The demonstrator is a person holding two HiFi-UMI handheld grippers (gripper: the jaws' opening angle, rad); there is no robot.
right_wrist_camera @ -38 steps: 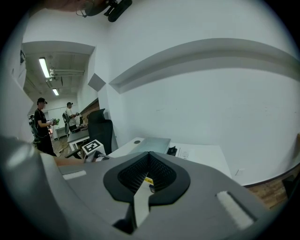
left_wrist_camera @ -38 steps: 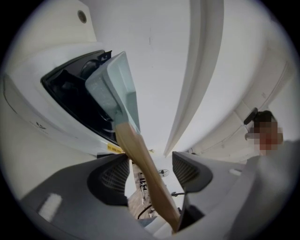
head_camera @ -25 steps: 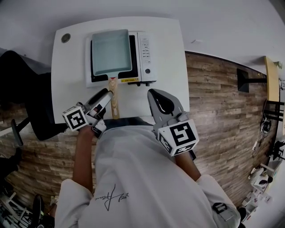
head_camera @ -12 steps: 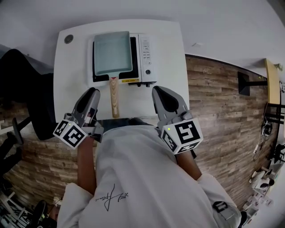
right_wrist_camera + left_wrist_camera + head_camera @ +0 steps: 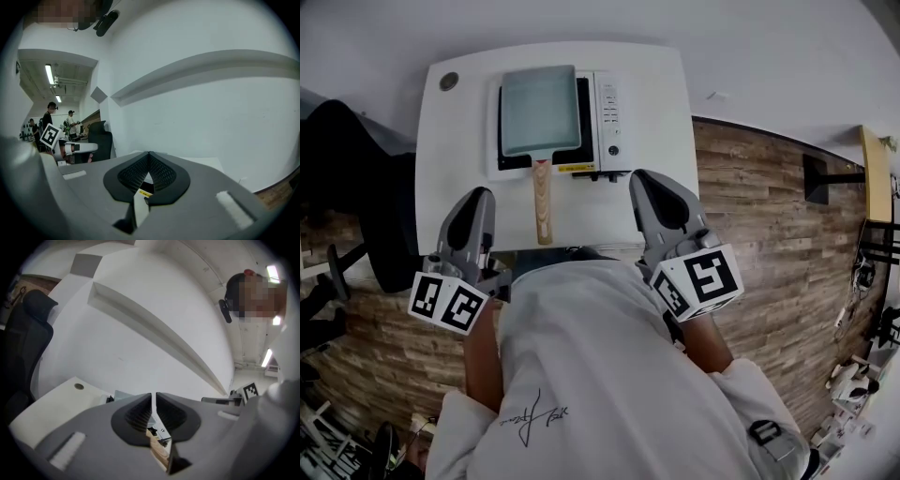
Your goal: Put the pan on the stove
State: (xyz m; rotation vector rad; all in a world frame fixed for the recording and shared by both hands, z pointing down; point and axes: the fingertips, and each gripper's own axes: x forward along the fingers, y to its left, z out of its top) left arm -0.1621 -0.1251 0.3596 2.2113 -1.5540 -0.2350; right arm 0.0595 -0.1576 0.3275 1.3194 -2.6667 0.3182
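Note:
A rectangular pale blue pan (image 5: 539, 111) sits on the black top of a white portable stove (image 5: 609, 112) at the table's far side. Its wooden handle (image 5: 543, 202) points back toward me. My left gripper (image 5: 473, 202) hovers left of the handle, apart from it. Its jaws are closing, only a thin slit shows between the fingertips (image 5: 153, 397), and nothing is between them. My right gripper (image 5: 652, 187) hangs right of the handle near the table's front edge. Its tips (image 5: 149, 154) meet, with nothing held.
The white table (image 5: 450, 178) has a round grommet (image 5: 449, 81) at its far left corner. A black office chair (image 5: 347, 169) stands to the left. Wood flooring lies on both sides, with a white wall beyond. People stand far off in the right gripper view.
My left gripper has drawn back from the pan's handle toward the left and the table's front edge, and its wide-spread jaws have come nearly together. The right gripper has shifted slightly.

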